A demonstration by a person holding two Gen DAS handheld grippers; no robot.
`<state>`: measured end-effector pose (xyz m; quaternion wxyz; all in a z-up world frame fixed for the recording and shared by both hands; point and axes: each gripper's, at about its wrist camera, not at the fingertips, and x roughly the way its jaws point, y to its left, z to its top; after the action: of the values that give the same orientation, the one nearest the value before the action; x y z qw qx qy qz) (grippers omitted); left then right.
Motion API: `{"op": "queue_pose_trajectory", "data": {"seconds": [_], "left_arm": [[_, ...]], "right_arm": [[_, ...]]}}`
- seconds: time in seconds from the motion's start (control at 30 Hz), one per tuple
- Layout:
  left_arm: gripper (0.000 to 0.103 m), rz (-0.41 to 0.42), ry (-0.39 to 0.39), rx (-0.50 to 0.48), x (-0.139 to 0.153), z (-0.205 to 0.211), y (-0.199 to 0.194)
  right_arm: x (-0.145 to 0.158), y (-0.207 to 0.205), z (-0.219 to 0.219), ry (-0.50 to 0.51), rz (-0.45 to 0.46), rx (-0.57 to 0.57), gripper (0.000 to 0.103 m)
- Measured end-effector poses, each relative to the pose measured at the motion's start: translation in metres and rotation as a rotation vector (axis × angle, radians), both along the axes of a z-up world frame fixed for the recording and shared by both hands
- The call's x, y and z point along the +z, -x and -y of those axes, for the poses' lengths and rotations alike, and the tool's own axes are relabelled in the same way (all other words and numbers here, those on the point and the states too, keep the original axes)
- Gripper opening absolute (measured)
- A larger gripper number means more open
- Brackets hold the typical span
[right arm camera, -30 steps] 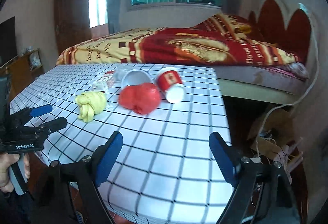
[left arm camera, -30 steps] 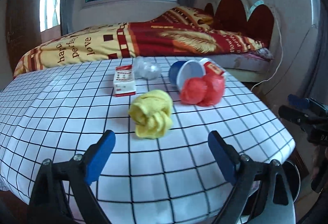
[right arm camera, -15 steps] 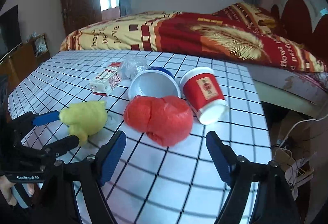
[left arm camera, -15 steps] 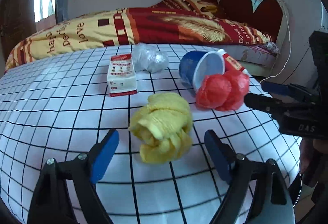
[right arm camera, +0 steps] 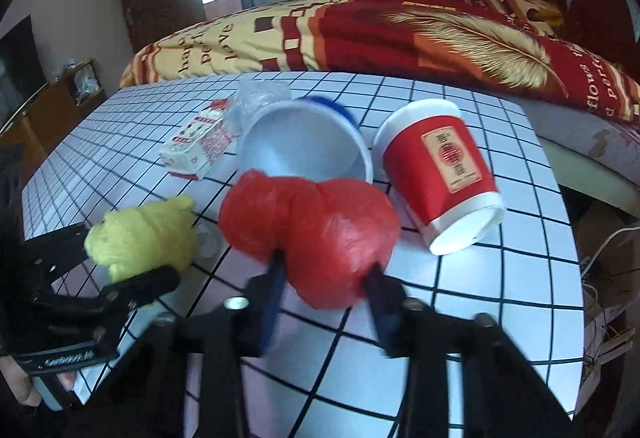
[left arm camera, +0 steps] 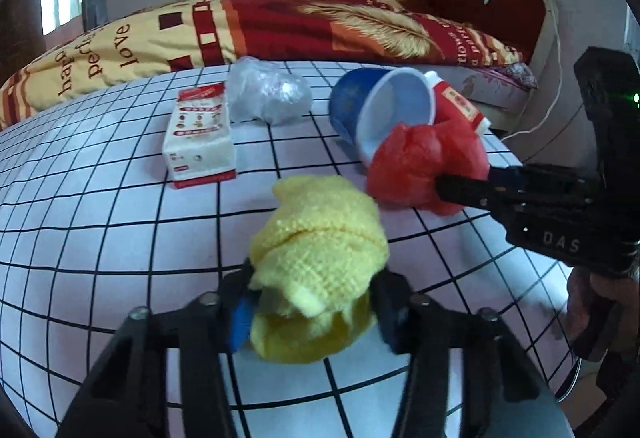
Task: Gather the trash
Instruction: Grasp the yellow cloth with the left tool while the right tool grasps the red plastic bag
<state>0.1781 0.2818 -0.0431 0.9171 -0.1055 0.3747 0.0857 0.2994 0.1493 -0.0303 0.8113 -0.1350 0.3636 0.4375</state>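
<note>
Both grippers have come forward over the checked table [left arm camera: 100,238], and their jaws have just been closing. Left gripper [left arm camera: 312,314] now pinches the yellow cloth wad [left arm camera: 320,238] at the near middle; right gripper [right arm camera: 326,288] pinches the red plastic bag [right arm camera: 320,226] just right of it. Behind lie a blue cup [left arm camera: 352,105], a red cup [right arm camera: 440,173], a small carton [left arm camera: 200,141] and a clear bag [left arm camera: 268,93].

We see both jaws just closing — left hand-held gripper [left arm camera: 310,314] and right hand-held gripper [right arm camera: 324,278] (each angled downward), pads pressing in.
</note>
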Motion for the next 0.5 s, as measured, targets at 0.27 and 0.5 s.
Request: {"op": "queue_pose_trajectory", "data": {"seconds": [0.27,0.5], "left_arm": [[0.042,0.077,-0.025,0.001,0.013,0.014,0.026],[0.042,0.133,-0.043,-0.01,0.021,0.039,0.049]], "right_arm": [[0.015,0.029,0.035,-0.044,0.071,-0.001,0.018],[0.026,0.046,0.081,-0.043,0.11,-0.048,0.018]]}}
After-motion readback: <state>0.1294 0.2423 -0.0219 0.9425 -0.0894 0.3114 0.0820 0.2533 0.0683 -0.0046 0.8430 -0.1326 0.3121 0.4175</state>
